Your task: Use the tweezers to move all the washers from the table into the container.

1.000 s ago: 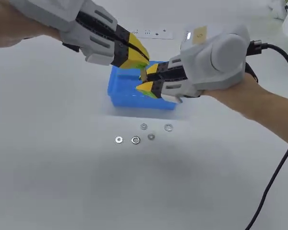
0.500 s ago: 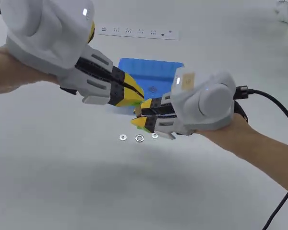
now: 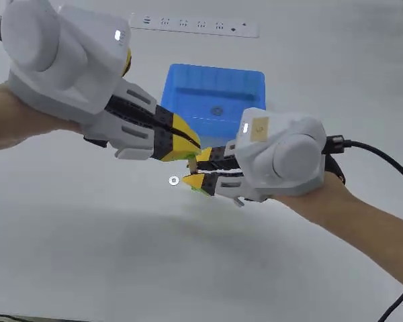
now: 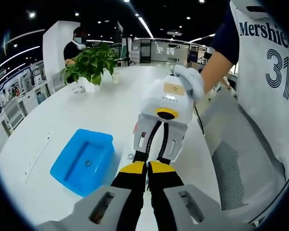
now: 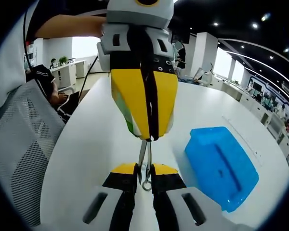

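Thin silver tweezers (image 5: 145,161) run between the two gripper tips. My left gripper (image 3: 193,149) comes in from the upper left, shut on one end. My right gripper (image 3: 191,178) reaches in from the right, its jaws pressed on the other end, where a small metal ring (image 5: 146,185) shows. Both tips meet low over the table, just in front of the blue container (image 3: 188,100). One washer (image 3: 217,111) lies inside it. Another washer (image 3: 174,180) rests on the table beside the tips; the grippers hide the spot to its right.
A white power strip (image 3: 195,25) lies behind the container. A black cable (image 3: 379,157) trails from my right gripper. A potted plant (image 4: 89,65) stands at the far table end and a mesh chair (image 5: 19,144) sits beside the table.
Both grippers have come down from over the container to the table in front of it, above the washers. Several washers seen earlier are now covered by them.
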Tool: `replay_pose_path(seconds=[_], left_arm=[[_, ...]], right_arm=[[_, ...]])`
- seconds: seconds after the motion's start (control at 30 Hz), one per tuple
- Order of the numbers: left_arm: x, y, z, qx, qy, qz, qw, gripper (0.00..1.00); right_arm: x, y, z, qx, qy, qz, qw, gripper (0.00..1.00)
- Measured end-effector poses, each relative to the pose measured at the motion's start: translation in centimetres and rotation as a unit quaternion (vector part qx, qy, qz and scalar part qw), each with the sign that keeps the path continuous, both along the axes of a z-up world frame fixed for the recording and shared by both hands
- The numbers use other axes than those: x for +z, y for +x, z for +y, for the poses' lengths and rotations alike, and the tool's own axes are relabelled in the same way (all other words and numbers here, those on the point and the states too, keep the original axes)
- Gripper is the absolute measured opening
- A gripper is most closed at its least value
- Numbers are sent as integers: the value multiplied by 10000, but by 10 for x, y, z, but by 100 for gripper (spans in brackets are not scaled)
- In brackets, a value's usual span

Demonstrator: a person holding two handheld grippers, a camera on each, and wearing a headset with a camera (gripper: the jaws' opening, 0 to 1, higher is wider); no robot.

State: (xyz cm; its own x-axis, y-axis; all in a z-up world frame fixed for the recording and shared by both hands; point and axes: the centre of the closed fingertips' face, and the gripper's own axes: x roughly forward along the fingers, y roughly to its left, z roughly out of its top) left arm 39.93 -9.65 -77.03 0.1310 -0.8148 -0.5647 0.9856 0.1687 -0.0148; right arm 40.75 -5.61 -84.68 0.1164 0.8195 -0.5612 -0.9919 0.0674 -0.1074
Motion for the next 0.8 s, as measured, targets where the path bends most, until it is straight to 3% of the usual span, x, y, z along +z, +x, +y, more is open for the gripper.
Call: replay_pose_path(seconds=[0.5,0.57,0.6,0.63,0.67,0.7,0.8], left_arm=[[2,-7,0,23,1,140,9999,5],[-16,12,9,289,61,178,9994,5],[-20,16,9,274,40,198,9994,5],[-17,10,6,158,-30,314,9994,5],[-15,10,6,152,-36,322,9994,5],[-18,16,9,257,5,168,9995,5],[-13,7,-2,203,78,164,9996,5]], right_arm=[[-12,2,-1,-99,-15,153,9998,12],[-11,3,-1,-127,19,159,9998,12],[-11,3,-1,-126,22,173,9998,12],[-11,3,-1,-123,21,166,9998,12],[-11,3,-1,-111,17,151,9998,12],[-12,2,-1,-97,10,147,9998,12],[-12,2,-2,-47,-44,124,9999,13]])
